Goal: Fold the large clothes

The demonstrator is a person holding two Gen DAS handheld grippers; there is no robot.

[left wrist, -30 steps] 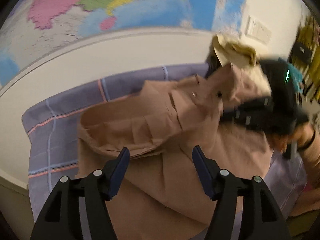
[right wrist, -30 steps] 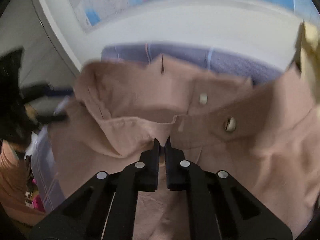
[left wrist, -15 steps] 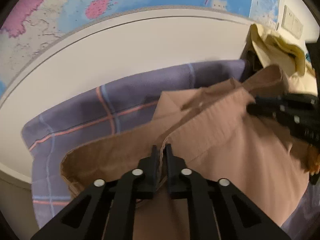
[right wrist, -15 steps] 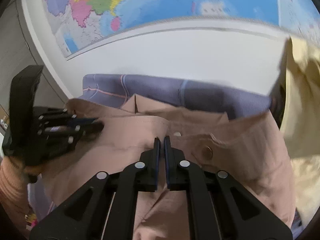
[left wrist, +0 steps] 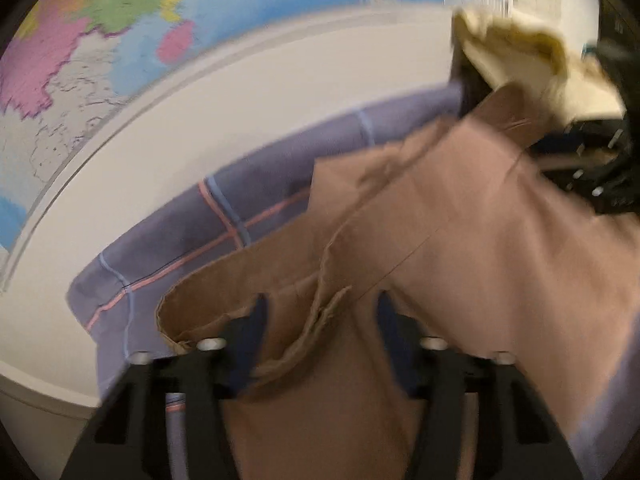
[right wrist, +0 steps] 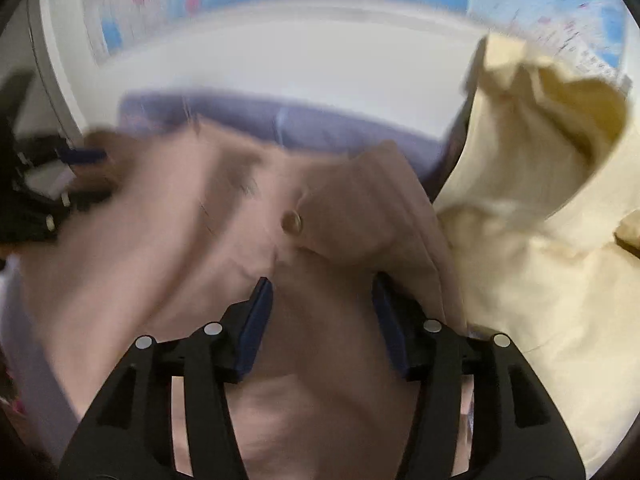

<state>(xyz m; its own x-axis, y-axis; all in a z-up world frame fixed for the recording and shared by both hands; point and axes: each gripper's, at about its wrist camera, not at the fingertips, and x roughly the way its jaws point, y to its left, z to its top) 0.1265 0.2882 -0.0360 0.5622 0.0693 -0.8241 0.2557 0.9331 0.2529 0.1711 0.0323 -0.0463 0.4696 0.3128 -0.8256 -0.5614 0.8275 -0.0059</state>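
A tan pair of trousers [left wrist: 460, 240] lies on a purple checked cloth [left wrist: 256, 192]; its waistband with a metal button [right wrist: 291, 222] shows in the right wrist view [right wrist: 200, 232]. My left gripper [left wrist: 320, 320] is open, its jaws apart on either side of a frayed waistband edge. My right gripper [right wrist: 322, 308] is open over the fabric just below the button. Each gripper shows at the edge of the other's view: the right one [left wrist: 600, 176] and the left one [right wrist: 36, 184]. Both frames are blurred by motion.
A cream-yellow garment [right wrist: 540, 208] is heaped to the right, against the trousers. A white wall with a coloured world map [left wrist: 160, 20] stands behind the cloth-covered surface. The cloth's left edge [left wrist: 92, 304] drops off near the wall.
Both grippers were shut on the trousers' waistband half a second ago and have now opened, letting the fabric go. The trousers have settled lower on the cloth.
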